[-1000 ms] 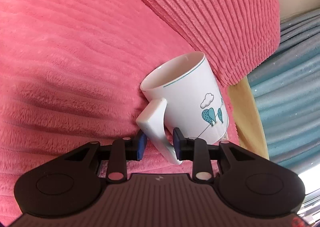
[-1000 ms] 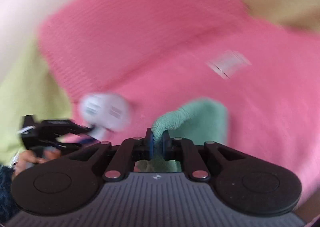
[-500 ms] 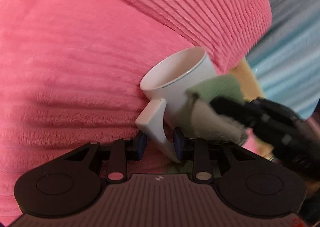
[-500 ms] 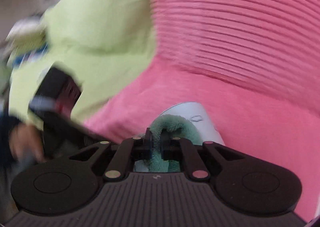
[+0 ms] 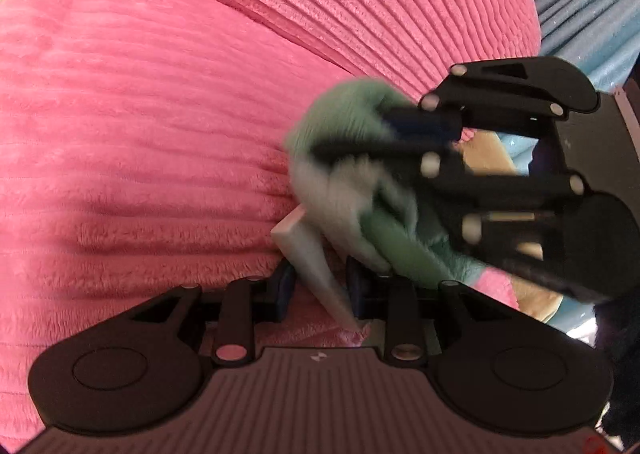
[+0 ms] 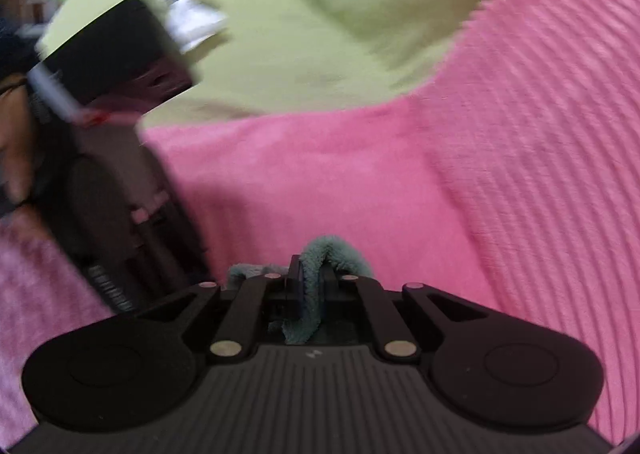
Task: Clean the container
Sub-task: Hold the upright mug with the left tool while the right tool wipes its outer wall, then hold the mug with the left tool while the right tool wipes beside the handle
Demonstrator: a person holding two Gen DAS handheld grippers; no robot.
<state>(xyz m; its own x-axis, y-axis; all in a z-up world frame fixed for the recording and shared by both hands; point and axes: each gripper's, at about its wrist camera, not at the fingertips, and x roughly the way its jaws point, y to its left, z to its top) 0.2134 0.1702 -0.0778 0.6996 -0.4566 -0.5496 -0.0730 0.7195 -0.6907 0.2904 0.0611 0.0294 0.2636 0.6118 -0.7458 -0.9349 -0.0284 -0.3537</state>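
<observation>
Left to right from the mug handle (image 5: 316, 266): our left claw (image 5: 320, 286) pinches that handle, holding the mug over the pink blanket (image 5: 140, 134). Right of the handle, the green cloth (image 5: 352, 182) covers the mug body, pinched in our right claw (image 6: 311, 286). Likely mid-wipe. Next we'd work the cloth around rim and inside, handle grip firm.

a ribbed pink blanket (image 5: 140, 114) fills most of both views, with a yellow-green sheet (image 6: 320, 14) beyond its edge and pale blue folded fabric (image 5: 592, 6) at the far right.
</observation>
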